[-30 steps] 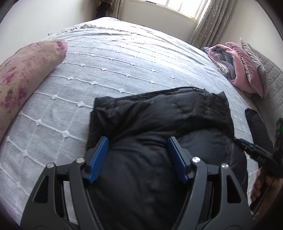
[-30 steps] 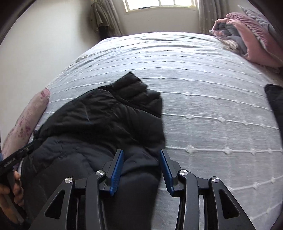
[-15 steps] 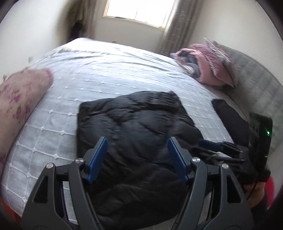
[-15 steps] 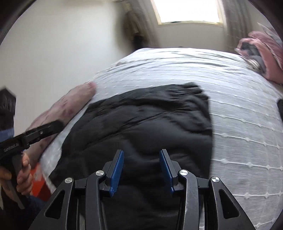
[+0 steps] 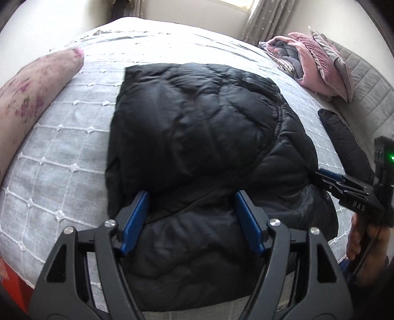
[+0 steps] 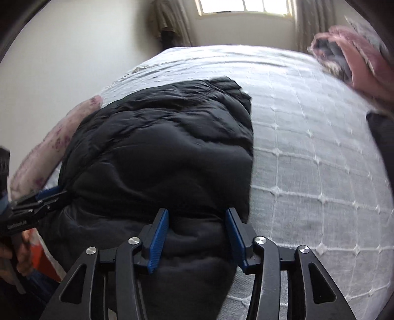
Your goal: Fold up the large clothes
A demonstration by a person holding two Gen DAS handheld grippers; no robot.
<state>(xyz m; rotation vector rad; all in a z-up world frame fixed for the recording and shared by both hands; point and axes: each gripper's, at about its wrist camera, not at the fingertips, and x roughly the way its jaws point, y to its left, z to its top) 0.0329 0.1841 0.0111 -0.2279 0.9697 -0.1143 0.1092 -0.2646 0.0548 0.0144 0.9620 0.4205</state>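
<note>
A black puffer jacket (image 5: 204,137) lies folded on the white bedspread (image 5: 64,152); it also shows in the right wrist view (image 6: 167,157). My left gripper (image 5: 192,199) is open and empty, its blue pads just above the jacket's near half. My right gripper (image 6: 197,216) is open and empty over the jacket's near right part. The right gripper's tip (image 5: 330,177) shows at the jacket's right edge in the left wrist view. The left gripper's tip (image 6: 53,193) shows at the jacket's left edge in the right wrist view.
A floral bolster pillow (image 5: 32,91) lies along the bed's left side. Pink and grey bedding (image 5: 312,64) is piled at the far right by the headboard. Another dark garment (image 5: 344,140) lies to the right of the jacket. A window (image 6: 246,7) is at the far wall.
Both grippers have pulled back and up from the jacket, then come down closer over it. The jacket now fills more of each view. Both stay open.
</note>
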